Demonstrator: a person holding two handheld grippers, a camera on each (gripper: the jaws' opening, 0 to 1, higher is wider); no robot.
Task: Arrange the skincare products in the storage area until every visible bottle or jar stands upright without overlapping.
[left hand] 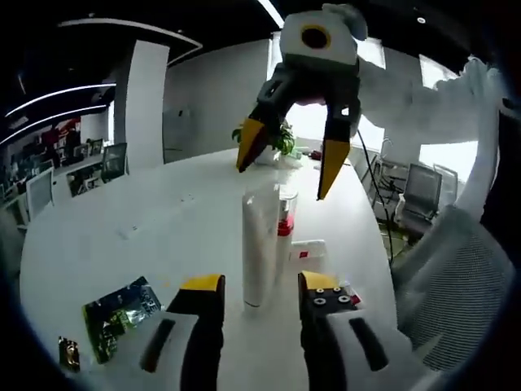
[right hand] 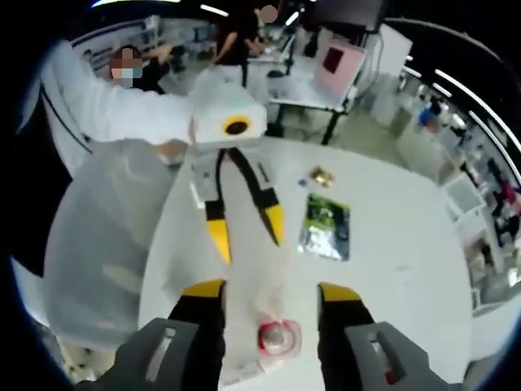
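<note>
With both the left gripper [left hand: 259,295] and right gripper [left hand: 293,171] spread apart around the upright white tube [left hand: 259,248], a careless nudge risked toppling it onto the red-capped bottle [left hand: 285,220] just beside it

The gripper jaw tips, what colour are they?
Yellow on black jaws, clearest on the right gripper seen in the left gripper view.

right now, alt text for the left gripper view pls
A tall white plastic tube stands upright on the round white table, between the open left gripper. The right gripper hangs open above it; a shiny green foil packet lies nearby.
</note>
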